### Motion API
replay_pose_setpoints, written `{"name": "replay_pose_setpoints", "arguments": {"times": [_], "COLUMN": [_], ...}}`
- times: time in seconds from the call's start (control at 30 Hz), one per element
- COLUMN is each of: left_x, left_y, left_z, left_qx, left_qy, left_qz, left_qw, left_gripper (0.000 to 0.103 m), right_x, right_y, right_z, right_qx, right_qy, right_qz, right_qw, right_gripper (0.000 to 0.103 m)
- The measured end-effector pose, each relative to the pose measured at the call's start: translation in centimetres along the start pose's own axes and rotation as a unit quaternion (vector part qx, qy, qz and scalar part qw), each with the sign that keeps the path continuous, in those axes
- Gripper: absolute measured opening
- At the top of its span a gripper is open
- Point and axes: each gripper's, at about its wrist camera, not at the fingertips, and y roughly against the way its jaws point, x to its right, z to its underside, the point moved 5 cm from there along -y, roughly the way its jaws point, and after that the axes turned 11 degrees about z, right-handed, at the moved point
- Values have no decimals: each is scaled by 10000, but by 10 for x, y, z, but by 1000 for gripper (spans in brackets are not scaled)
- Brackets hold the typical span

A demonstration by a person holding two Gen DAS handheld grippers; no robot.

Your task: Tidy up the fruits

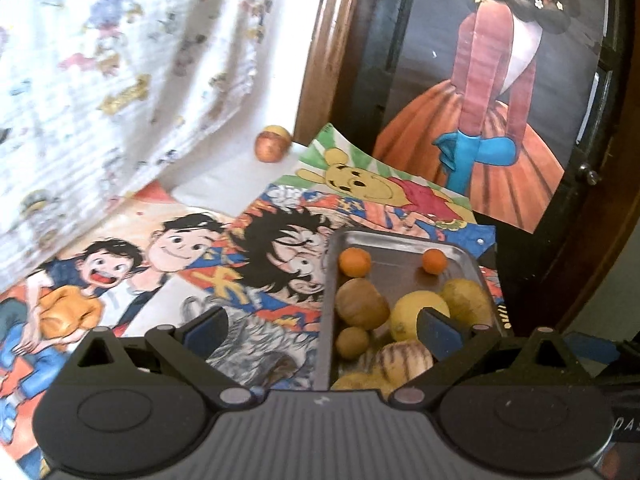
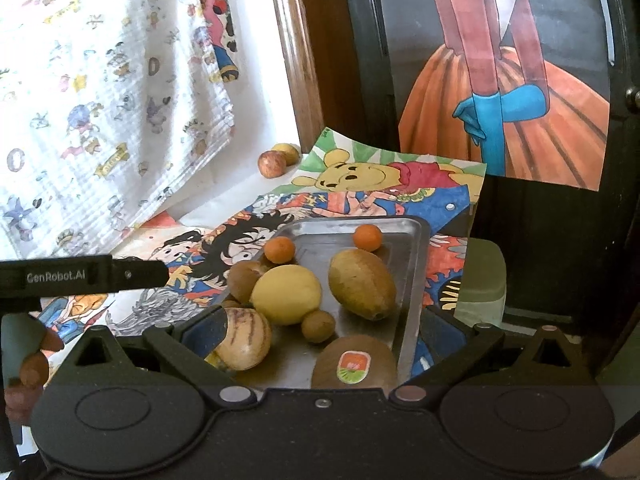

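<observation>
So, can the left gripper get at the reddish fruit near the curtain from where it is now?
Probably yes. The left gripper is open and empty, and the reddish fruit lies on the bare white surface beyond the drawings, with nothing between; it only needs a forward reach.

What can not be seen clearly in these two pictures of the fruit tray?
- Left wrist view: near end of the metal tray, hidden by the left gripper.
- Right wrist view: the kiwi, its lower part behind the right gripper.
- Yellow fruit behind the apple: partly covered.
</observation>
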Motion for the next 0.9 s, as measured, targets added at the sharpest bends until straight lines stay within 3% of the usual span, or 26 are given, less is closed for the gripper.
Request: {"name": "replay_pose_setpoints", "arguments": {"times": [0.9], "left_x": [-38], "left_y": [112], "left_z": [73], "left_qx": [764], "left_qy": [83], "left_qz": [-437], "left_qw": [9961], "left_gripper": [102], "right_x": [-52], "right_y": [95], "right_z": [57], "right_qx": [406], "right_qy": [-42], "right_qz": [680], "right_qw": [9969], "right_gripper": [102]}}
